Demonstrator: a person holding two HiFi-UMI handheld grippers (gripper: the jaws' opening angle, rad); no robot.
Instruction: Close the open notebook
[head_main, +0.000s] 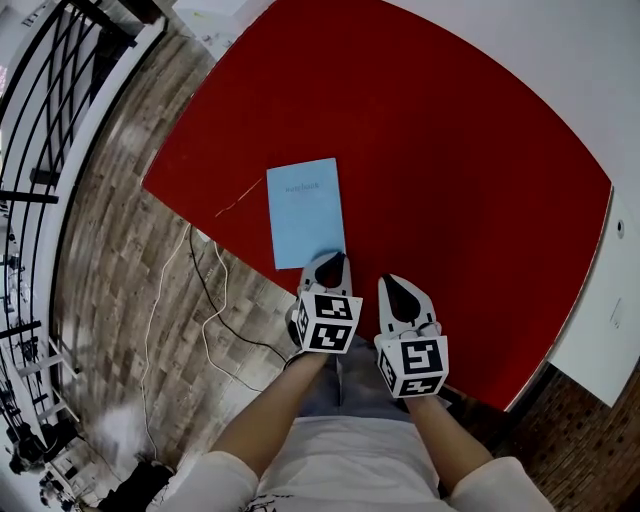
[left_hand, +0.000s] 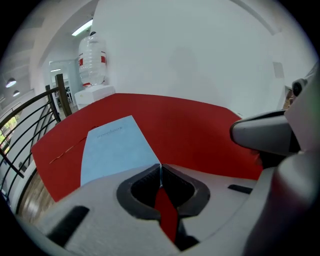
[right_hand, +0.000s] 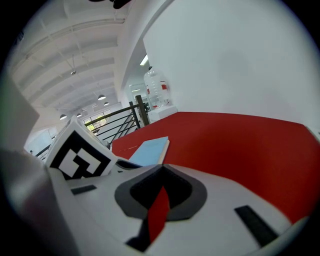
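— Where is the notebook?
— A pale blue notebook (head_main: 306, 212) lies flat, cover shut, by the red table's (head_main: 470, 190) near edge.
— And the grippers?
— The left gripper (head_main: 334, 260) is at the notebook's near end and the right gripper (head_main: 393, 284) is beside it. Both have jaws together, holding nothing.

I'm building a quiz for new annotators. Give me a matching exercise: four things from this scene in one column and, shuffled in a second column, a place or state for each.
1. light blue rectangular notebook
2. left gripper, white with black pads
3. right gripper, white with black pads
4. thin black cable

A. jaws together, over bare red tabletop, clear of the notebook
B. on the wood-plank floor beside the table
C. closed, flat on the tabletop
D. jaws together, tip at the notebook's near edge

Pairs: 1-C, 2-D, 3-A, 4-B
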